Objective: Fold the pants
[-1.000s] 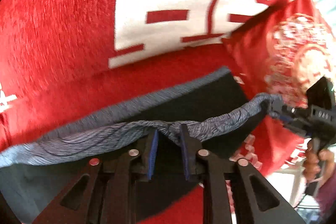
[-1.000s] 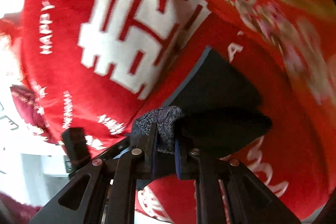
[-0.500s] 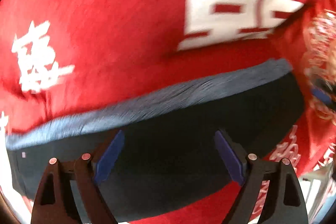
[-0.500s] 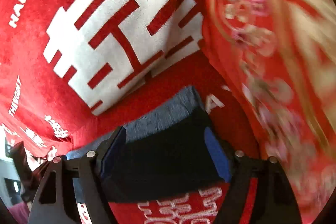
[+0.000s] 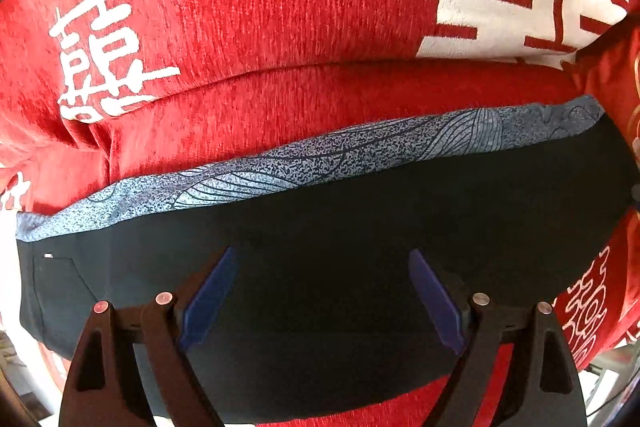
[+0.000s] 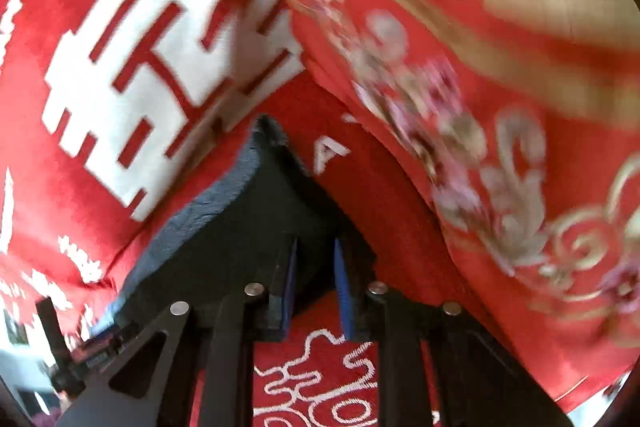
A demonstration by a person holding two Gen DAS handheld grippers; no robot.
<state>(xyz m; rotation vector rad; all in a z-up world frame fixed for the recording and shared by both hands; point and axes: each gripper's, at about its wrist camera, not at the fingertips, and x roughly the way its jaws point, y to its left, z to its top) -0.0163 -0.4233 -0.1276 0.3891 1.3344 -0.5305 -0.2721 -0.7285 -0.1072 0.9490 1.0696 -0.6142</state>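
The dark pants point(image 5: 340, 247) lie folded flat on the red seat cushion, with a grey-blue patterned band point(image 5: 340, 151) along the far edge. My left gripper point(image 5: 320, 291) is wide open and empty just above the pants' near part. In the right wrist view the pants point(image 6: 248, 219) show as a dark folded corner. My right gripper point(image 6: 314, 287) hovers over the pants' right end with its jaws nearly closed, a narrow gap between the pads and nothing in it.
A red sofa cover point(image 5: 280, 7) with white characters forms the backrest behind the pants. A red cushion with gold and pink embroidery point(image 6: 500, 107) stands close on the right. The other gripper's body point(image 6: 76, 351) shows at the lower left.
Both grippers let go of the patterned edge and the pants dropped flat on the seat. The left gripper opened wide and pulled back; the right opened, then narrowed again and shifted right.
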